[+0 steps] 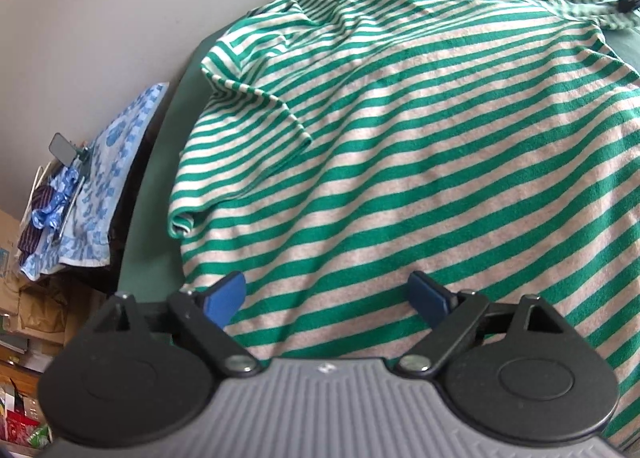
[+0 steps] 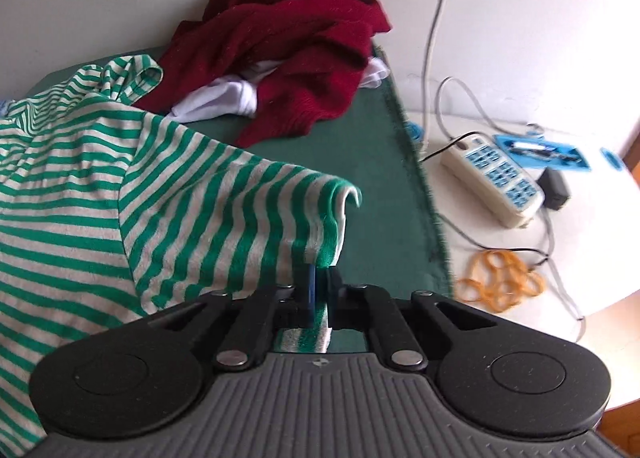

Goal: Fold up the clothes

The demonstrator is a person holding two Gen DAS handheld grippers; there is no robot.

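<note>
Striped T-shirt is lying spread across the green cloth, its right sleeve being pinched and lifted by the right gripper, seemingly for folding inward, while the left gripper is hovering spread over the hem, holding nothing

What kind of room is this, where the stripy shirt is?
Probably a room in a home. A green cloth holds the striped shirt and a red sweater, with a power strip nearby.
</note>
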